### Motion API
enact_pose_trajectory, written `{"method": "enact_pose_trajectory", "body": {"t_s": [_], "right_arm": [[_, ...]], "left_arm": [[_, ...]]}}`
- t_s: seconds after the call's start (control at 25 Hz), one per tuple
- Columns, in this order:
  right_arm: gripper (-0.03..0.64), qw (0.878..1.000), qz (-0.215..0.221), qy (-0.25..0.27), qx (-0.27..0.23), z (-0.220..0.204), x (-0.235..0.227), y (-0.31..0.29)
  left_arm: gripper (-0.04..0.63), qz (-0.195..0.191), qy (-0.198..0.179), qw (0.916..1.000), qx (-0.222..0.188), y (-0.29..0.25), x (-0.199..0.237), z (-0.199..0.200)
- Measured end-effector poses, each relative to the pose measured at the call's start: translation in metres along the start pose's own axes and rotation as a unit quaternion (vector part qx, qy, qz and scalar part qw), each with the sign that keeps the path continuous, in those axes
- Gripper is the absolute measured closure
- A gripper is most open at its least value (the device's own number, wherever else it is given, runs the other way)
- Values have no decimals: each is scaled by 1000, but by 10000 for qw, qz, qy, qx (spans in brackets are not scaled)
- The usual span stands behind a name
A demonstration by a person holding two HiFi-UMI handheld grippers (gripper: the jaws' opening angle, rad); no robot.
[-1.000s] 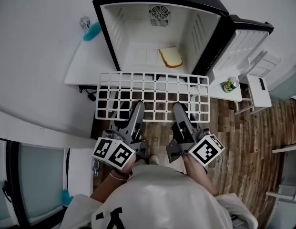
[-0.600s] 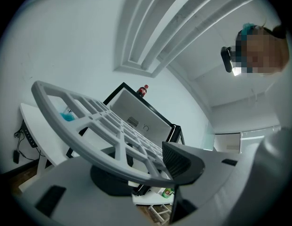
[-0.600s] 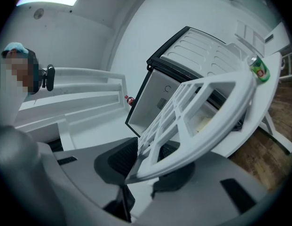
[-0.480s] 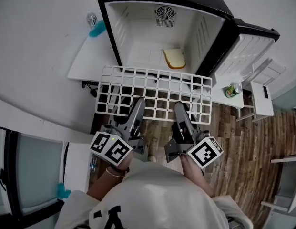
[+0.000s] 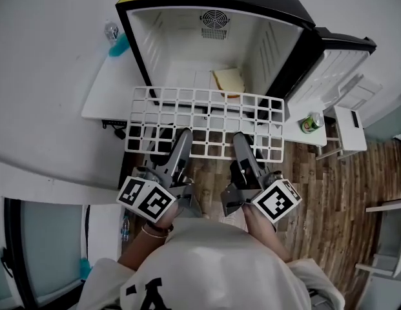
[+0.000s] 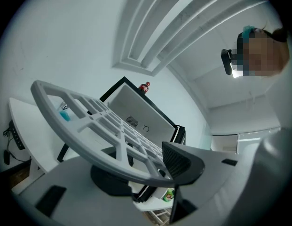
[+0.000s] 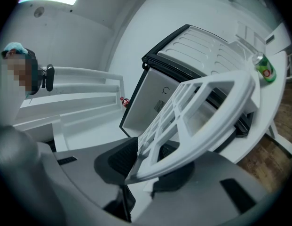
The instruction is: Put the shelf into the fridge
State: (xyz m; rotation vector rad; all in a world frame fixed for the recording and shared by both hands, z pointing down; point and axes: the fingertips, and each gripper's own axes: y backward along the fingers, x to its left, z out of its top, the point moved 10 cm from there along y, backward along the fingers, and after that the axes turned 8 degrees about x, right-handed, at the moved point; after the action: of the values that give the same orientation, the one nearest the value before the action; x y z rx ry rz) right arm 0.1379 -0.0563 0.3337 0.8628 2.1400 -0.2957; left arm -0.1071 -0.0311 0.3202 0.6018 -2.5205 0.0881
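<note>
The white grid shelf (image 5: 206, 120) is held level in front of the open black fridge (image 5: 213, 44); its far edge reaches the fridge's lower opening. My left gripper (image 5: 183, 139) is shut on the shelf's near rim left of centre. My right gripper (image 5: 241, 142) is shut on the same rim right of centre. In the left gripper view the shelf (image 6: 89, 121) runs away from the left gripper (image 6: 146, 171), its rim pinched between the dark pads. In the right gripper view the shelf (image 7: 202, 107) is clamped the same way by the right gripper (image 7: 146, 166).
A yellow slice of bread (image 5: 227, 79) lies on the fridge floor. The fridge door (image 5: 332, 60) stands open at the right. A green can (image 5: 310, 123) sits on a small white stand. A white table (image 5: 103, 95) with a blue item (image 5: 117, 44) is at the left. Wood floor below.
Both grippers have carried the shelf forward; its far edge now overlaps the fridge's opening and partly covers the bread. The grip on the rim is unchanged.
</note>
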Motion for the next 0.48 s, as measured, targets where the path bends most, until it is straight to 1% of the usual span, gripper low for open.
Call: {"method": "enact_pose_trajectory", "body": {"t_s": [0.2,0.36,0.48], "right_arm": [[502,9999,-128,64,-65,9,-9,-20],[503,9998,-170,50,-97,11,-14,-41],[502,9998,-73,131,-144,16,-16,-55]], "left_arm": [[410,-184,106,9997,106,-27,19,4],[410,-232,149,9995,163,-42,37,13],[410,-295,189,9992,186,-54,46,17]]}}
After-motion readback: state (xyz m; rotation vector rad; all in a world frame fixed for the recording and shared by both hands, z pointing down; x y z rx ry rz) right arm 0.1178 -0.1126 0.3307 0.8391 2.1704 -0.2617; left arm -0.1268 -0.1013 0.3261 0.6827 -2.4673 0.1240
